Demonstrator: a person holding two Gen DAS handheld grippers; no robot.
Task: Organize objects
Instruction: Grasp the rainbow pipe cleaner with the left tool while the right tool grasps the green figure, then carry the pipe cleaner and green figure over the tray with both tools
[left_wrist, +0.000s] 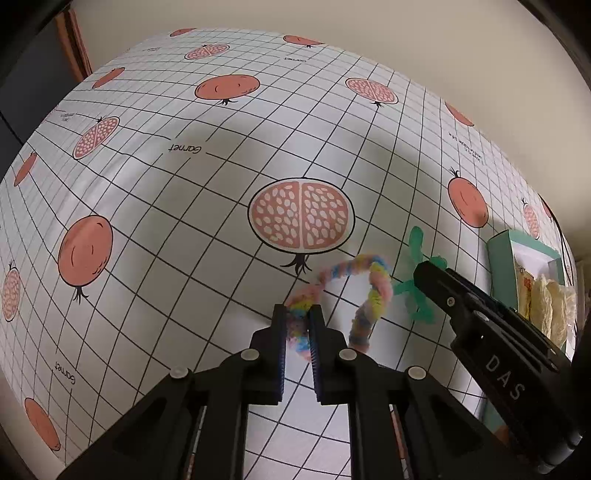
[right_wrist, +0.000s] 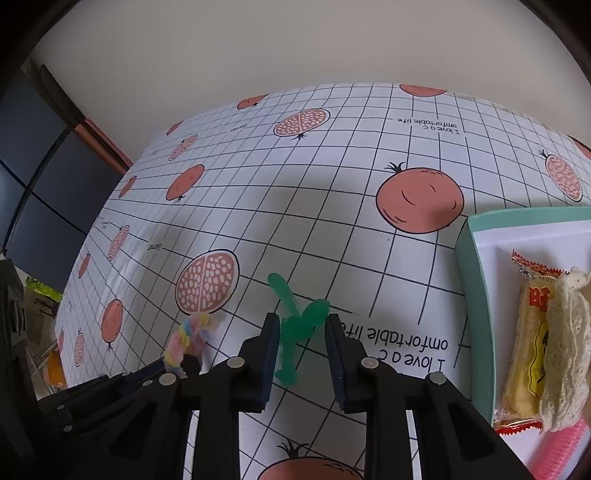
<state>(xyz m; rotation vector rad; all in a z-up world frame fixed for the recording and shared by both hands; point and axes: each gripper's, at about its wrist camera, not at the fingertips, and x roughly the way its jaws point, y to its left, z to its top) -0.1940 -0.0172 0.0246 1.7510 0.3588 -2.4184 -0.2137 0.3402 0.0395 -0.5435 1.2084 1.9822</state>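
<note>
A pastel rainbow fuzzy pipe cleaner (left_wrist: 373, 288), bent into a loop, lies on the pomegranate-print tablecloth (left_wrist: 184, 221). My left gripper (left_wrist: 297, 319) is shut on one end of it. The same pipe cleaner (right_wrist: 192, 332) shows at lower left in the right wrist view. A translucent green stretchy figure (right_wrist: 295, 328) lies flat between the fingers of my right gripper (right_wrist: 301, 321). That gripper is open, with its jaws straddling the figure and a gap on the right side. In the left wrist view, the right gripper (left_wrist: 430, 271) covers part of the green figure (left_wrist: 417, 240).
A teal box (right_wrist: 476, 295) with a white inside stands at the right. It holds a yellow snack packet (right_wrist: 528, 350), a cream lace piece (right_wrist: 569, 350) and a pink ribbed item (right_wrist: 561, 450). A beige wall rises behind the table.
</note>
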